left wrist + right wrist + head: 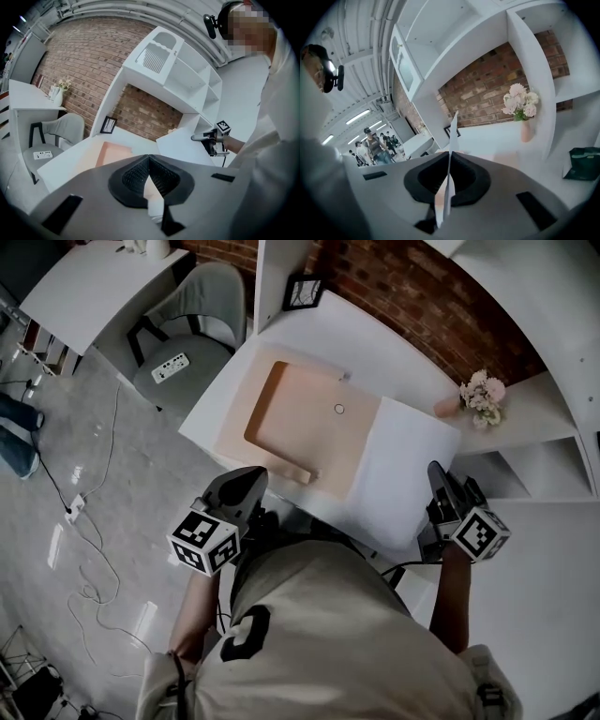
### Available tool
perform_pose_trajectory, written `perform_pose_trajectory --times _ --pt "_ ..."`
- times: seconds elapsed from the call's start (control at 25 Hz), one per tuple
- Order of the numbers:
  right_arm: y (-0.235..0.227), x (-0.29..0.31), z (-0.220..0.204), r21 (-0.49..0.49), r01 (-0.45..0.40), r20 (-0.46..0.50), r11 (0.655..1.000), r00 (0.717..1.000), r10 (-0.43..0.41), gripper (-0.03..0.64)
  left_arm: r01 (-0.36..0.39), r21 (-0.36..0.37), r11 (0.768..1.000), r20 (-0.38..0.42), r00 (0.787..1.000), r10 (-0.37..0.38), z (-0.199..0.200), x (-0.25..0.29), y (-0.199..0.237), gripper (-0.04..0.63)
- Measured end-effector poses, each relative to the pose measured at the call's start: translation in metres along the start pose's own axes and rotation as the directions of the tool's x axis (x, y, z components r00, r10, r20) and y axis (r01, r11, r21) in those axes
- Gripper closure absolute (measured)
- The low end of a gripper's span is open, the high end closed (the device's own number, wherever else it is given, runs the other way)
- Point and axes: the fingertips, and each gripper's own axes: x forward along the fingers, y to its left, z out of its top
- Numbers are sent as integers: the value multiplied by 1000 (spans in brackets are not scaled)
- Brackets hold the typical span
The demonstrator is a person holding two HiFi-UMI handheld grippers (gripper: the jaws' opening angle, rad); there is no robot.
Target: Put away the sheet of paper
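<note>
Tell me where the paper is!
The sheet of paper is at the head view's right, pinched in the right claw, next to the peach folder on the white desk.

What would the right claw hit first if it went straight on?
Gripping the sheet of paper, the right claw looks clear over the desk until the brick wall; the flowers sit right of that line. Depth unclear.

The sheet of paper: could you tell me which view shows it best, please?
The head view: the sheet of paper shows its broad face, one edge in the right claw. The right gripper view shows it edge-on; the left gripper view, obliquely.
</note>
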Motion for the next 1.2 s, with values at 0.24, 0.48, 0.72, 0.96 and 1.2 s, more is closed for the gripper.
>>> perform_pose_trajectory --times 0.24,0.48,0.72,0.96,1.2 --pt "-26 2 11 71 -5 40 997 999 2 589 36 27 999 -52 998 -34 -4 27 -23 578" --pt "-70 0 16 197 30 86 980 995 -48 589 75 52 996 -99 993 -69 -1 56 -45 578" --pt "-95 3 21 238 14 96 971 995 -38 589 79 64 995 -141 988 -69 -2 77 -60 578" --pt "-134 20 7 267 54 42 962 997 -68 589 59 71 996 -161 986 -47 -2 90 -68 578" --pt "-173 34 -17 283 121 -35 951 993 -116 589 38 67 997 -185 982 -25 -7 93 -72 578"
